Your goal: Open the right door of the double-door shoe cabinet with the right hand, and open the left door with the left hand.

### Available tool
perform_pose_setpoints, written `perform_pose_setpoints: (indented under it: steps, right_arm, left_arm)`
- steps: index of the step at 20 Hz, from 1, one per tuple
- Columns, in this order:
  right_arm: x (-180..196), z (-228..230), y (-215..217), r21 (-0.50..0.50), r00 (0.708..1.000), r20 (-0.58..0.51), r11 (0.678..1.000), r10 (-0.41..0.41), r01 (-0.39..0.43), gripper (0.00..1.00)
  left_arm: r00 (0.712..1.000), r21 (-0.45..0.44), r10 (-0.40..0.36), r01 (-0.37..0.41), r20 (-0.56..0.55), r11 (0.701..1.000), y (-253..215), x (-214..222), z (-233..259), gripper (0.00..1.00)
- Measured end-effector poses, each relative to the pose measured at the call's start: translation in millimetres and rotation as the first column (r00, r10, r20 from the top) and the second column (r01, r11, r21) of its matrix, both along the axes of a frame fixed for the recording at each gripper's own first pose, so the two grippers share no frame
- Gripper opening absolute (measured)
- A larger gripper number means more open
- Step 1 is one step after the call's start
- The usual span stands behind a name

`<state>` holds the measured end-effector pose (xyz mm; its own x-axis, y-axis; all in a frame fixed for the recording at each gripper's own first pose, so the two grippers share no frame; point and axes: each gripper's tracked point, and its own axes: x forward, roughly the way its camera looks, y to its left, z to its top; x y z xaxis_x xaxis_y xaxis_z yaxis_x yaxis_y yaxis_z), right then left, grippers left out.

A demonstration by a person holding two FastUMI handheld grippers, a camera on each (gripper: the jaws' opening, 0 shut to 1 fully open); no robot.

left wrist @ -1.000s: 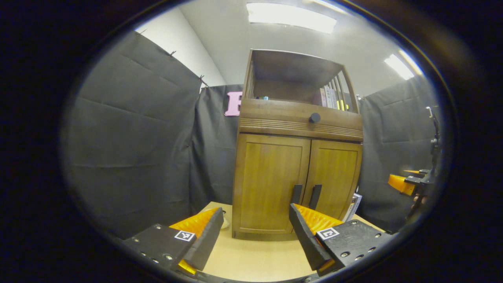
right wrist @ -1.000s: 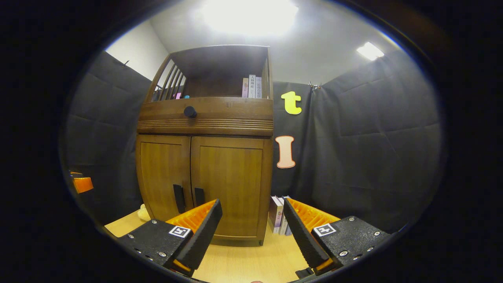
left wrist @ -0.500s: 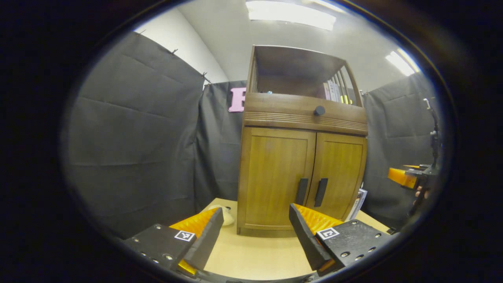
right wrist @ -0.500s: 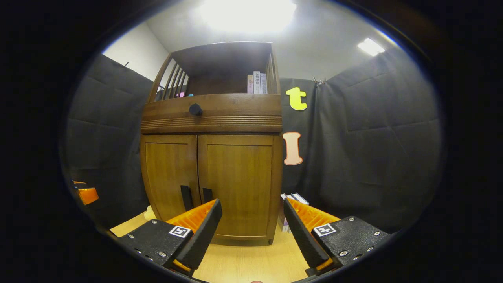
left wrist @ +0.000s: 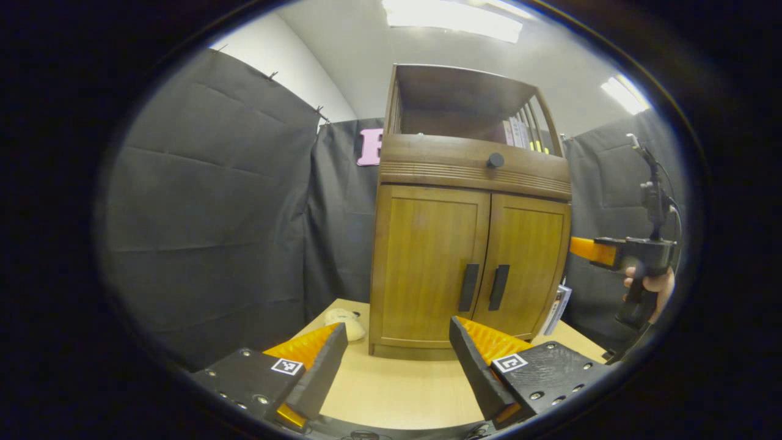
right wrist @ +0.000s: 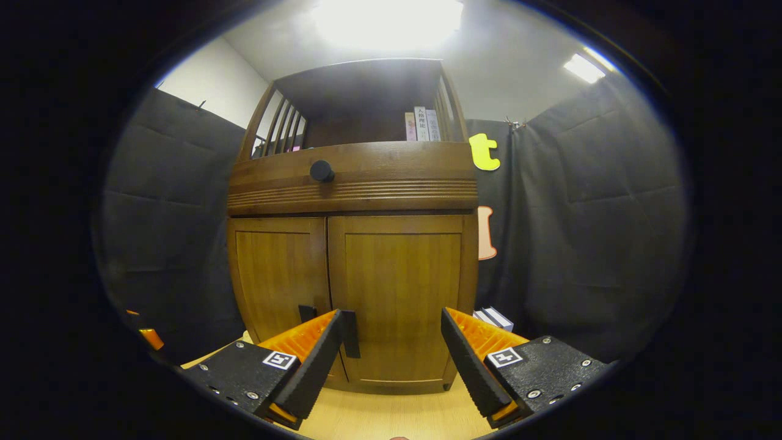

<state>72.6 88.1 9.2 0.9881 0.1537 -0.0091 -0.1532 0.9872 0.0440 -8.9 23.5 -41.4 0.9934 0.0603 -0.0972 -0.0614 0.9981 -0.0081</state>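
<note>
The wooden shoe cabinet (left wrist: 467, 244) stands on a light table with both doors shut. In the left gripper view its two dark vertical handles, left (left wrist: 469, 287) and right (left wrist: 499, 287), sit side by side at the middle seam. My left gripper (left wrist: 396, 342) is open, some way in front of the left door and touching nothing. My right gripper (right wrist: 391, 330) is open, close before the right door (right wrist: 400, 299), whose handle (right wrist: 350, 333) shows just inside its left finger. In the left gripper view the right gripper (left wrist: 602, 252) is held by a hand (left wrist: 650, 284) beside the cabinet's right edge.
Books (right wrist: 496, 318) stand on the table against the cabinet's right side. A pale soft object (left wrist: 345, 321) lies at its left front corner. A drawer with a round knob (right wrist: 321, 171) and an open shelf holding books top the cabinet. Black cloth walls enclose the booth.
My right gripper has moved closer to the cabinet, toward the right door's handle. The cabinet now sits lower in the left gripper view, with both handles showing in full. Both doors stay shut.
</note>
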Motion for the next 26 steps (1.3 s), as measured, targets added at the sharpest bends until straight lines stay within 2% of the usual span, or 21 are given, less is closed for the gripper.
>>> perform_pose_setpoints:
  steps: [2, 4, 8, 10, 12, 20, 23, 25, 26]
  right_arm:
    - [14.3, 0.5, 12.1, 0.005, 1.000, 0.006, 1.000, 0.018, -0.018, 0.97]
    - [29.7, 0.6, 23.8, 0.014, 0.999, 0.012, 0.999, 0.033, -0.033, 0.97]
    - [58.8, -12.3, 49.0, -0.001, 0.998, -0.004, 0.998, 0.060, -0.060, 0.96]
    - [74.1, -25.1, 60.5, -0.006, 0.997, -0.026, 0.997, 0.074, -0.074, 0.97]
    - [89.1, -38.3, 70.7, -0.013, 0.996, -0.046, 0.997, 0.078, -0.079, 0.97]
    - [144.5, -100.6, 95.3, -0.035, 0.982, -0.165, 0.995, 0.090, -0.097, 0.98]
    - [164.3, -118.7, 94.6, -0.030, 0.976, -0.201, 0.995, 0.084, -0.092, 0.94]
    - [172.7, -129.2, 94.1, -0.011, 0.966, -0.240, 0.995, 0.097, -0.103, 0.87]
    - [173.6, -128.6, 87.3, 0.000, 0.961, -0.259, 0.995, 0.100, -0.104, 0.75]
  left_arm:
    - [1.000, -0.003, 0.017, -0.017, -0.020, 1.000, 1.9, -0.5, -1.6, 0.96]
    - [0.998, -0.006, 0.040, -0.040, -0.038, 0.999, 3.6, -1.4, -3.2, 1.00]
    - [0.993, -0.002, 0.096, -0.096, -0.064, 0.995, 7.9, -6.4, -4.5, 1.00]
    - [0.989, -0.005, 0.131, -0.132, -0.073, 0.991, 10.3, -9.0, -4.9, 0.96]
    - [0.983, -0.015, 0.163, -0.165, -0.087, 0.986, 11.9, -10.1, -7.6, 1.00]
    - [0.946, -0.020, 0.284, -0.290, -0.156, 0.957, 17.3, -15.8, -12.0, 1.00]
    - [0.935, -0.006, 0.308, -0.314, -0.174, 0.950, 16.5, -10.4, -10.6, 0.96]
    - [0.933, -0.007, 0.310, -0.317, -0.185, 0.948, 15.4, -1.6, -11.0, 0.96]
    - [0.934, -0.008, 0.304, -0.311, -0.188, 0.950, 14.7, 2.2, -12.9, 1.00]
